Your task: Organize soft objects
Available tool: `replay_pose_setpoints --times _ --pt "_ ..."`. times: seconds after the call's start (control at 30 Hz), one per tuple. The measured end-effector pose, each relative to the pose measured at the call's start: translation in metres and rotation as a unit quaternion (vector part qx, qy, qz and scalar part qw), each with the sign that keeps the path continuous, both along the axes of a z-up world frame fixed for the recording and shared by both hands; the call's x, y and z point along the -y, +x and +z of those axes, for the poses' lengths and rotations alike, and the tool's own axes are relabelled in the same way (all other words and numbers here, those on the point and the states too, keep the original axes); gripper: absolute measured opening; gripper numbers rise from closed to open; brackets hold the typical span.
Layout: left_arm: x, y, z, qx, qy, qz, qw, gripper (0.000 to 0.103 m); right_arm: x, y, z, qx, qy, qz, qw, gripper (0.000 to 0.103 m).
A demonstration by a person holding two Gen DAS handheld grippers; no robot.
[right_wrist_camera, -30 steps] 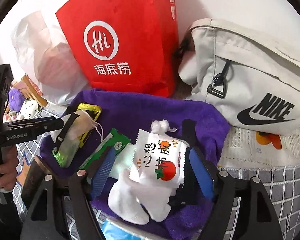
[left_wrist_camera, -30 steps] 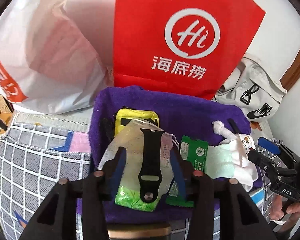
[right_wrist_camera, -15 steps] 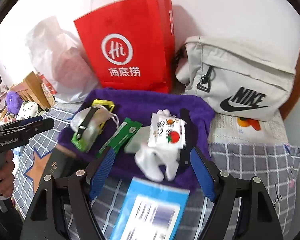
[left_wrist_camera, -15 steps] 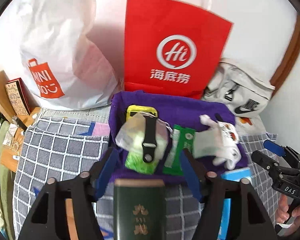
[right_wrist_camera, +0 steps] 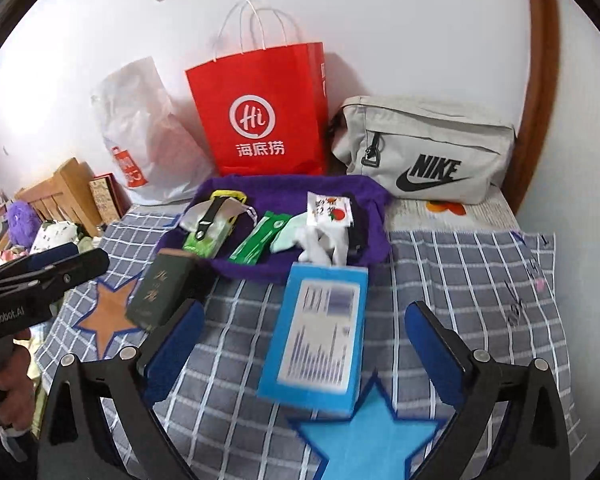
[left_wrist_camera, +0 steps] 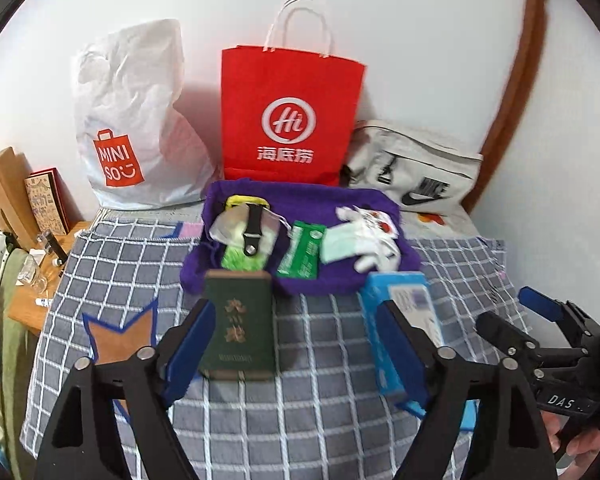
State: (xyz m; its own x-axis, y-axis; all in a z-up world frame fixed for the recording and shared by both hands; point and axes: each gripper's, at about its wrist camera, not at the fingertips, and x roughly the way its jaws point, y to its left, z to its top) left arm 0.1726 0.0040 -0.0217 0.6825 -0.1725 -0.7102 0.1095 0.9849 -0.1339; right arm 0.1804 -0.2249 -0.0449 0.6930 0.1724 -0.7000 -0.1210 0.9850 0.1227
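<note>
Left wrist view showed the left gripper [left_wrist_camera: 296,344] hanging above a grey checked cloth [left_wrist_camera: 332,412], its blue-padded jaws spread wide after just opening, with nothing pressed between them. A dark green booklet [left_wrist_camera: 238,326] lay flat on the cloth between the fingers, touching neither pad. Just beyond it sat the purple towel [left_wrist_camera: 340,280], shaped like a shallow tray and holding the soft objects: a clear pouch with green contents [left_wrist_camera: 242,240] crossed by a black strap, a green sachet [left_wrist_camera: 302,250] beside it, and white socks [left_wrist_camera: 374,246] with a small tomato-print packet at the right end. A yellow case [left_wrist_camera: 246,201] peeked out at the far left edge of the towel.

In the right wrist view the right gripper [right_wrist_camera: 304,344] was likewise spread wide, jaws just opened and empty, above a blue box [right_wrist_camera: 318,336] that rested on the cloth near the towel's [right_wrist_camera: 284,190] near right edge. The socks [right_wrist_camera: 322,244] and the tomato-print packet [right_wrist_camera: 328,210] lay on the towel just past the box.

Against the far wall stood a white plastic bag [left_wrist_camera: 130,120] on the left, a red paper bag [left_wrist_camera: 288,116] in the middle and a grey pouch [right_wrist_camera: 426,148] on the right. A hand [right_wrist_camera: 8,364] gripped the left tool's handle at the left edge of the right view.
</note>
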Motion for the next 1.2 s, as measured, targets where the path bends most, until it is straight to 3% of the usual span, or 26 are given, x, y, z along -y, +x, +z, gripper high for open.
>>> replay_pose_setpoints --times 0.27,0.43,0.73,1.2 --pt "0.009 -0.067 0.013 0.029 0.028 0.011 0.9991 0.092 -0.005 -0.067 0.014 0.027 -0.029 -0.019 0.999 0.099" --pt "0.008 -0.098 0.013 0.038 0.015 0.017 0.999 0.092 -0.005 -0.098 0.013 0.028 -0.014 -0.025 0.999 0.099" --pt "0.009 -0.128 0.014 0.051 0.031 0.022 0.998 0.092 -0.008 -0.13 0.016 0.04 -0.019 -0.033 0.998 0.099" --pt "0.009 -0.141 0.014 0.059 0.042 0.028 0.997 0.092 -0.006 -0.146 0.018 0.047 -0.017 -0.036 0.998 0.099"
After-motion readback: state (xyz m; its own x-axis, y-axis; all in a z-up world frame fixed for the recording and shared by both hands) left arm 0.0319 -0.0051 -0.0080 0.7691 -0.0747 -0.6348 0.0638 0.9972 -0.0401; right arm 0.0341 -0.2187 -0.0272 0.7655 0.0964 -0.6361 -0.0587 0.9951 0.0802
